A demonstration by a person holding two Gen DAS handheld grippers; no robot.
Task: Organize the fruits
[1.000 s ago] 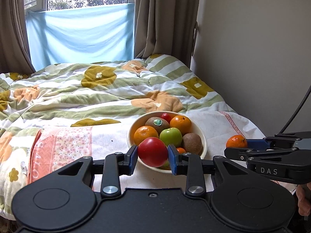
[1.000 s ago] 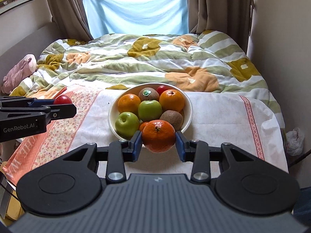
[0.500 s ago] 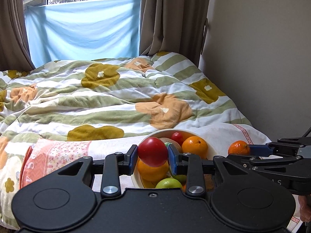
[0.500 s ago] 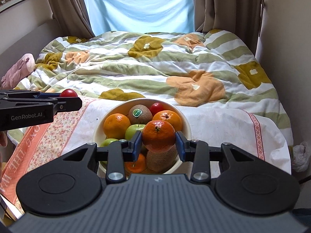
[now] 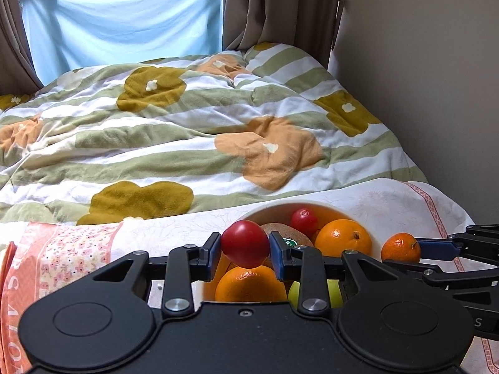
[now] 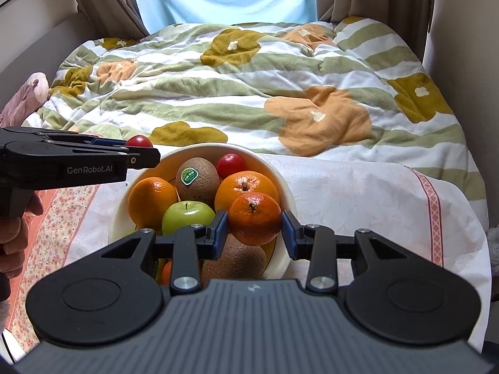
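The left gripper (image 5: 245, 249) is clamping a red tomato (image 5: 245, 247) between its two blue pads, the jaws drawn in only as far as the fruit allows. It is hanging over the near left part of a cream bowl (image 5: 280, 210), and its black body is covering most of that bowl. Directly under the tomato an orange (image 5: 249, 283) is showing, its lower half cut off by the gripper body. Just past the right pad a kiwi with a green sticker (image 5: 282, 232) is peeking out, mostly hidden. Further right a green apple (image 5: 333, 293) is visible only as slivers between the linkage bars.

The right gripper (image 6: 254, 226) is gripping a mandarin (image 6: 255, 218) in the same way, pads pressing on both sides, over the near right part of the bowl (image 6: 282, 184). Beneath the mandarin a second kiwi (image 6: 234, 261) is lying half covered by the fingers, and a scrap of another orange fruit (image 6: 167, 272) is showing low to the left, too hidden to name further. Ahead of the pads a large orange (image 6: 243, 187), the stickered kiwi, a small red fruit (image 6: 230, 162), another orange and the green apple are filling the bowl.

The bowl is sitting on a pale floral cloth (image 6: 358, 199) at the foot of a bed with a flowered quilt (image 6: 249, 93). At the left edge of the right view a hand (image 6: 14, 237) is holding the left gripper's handle, cropped by the frame.
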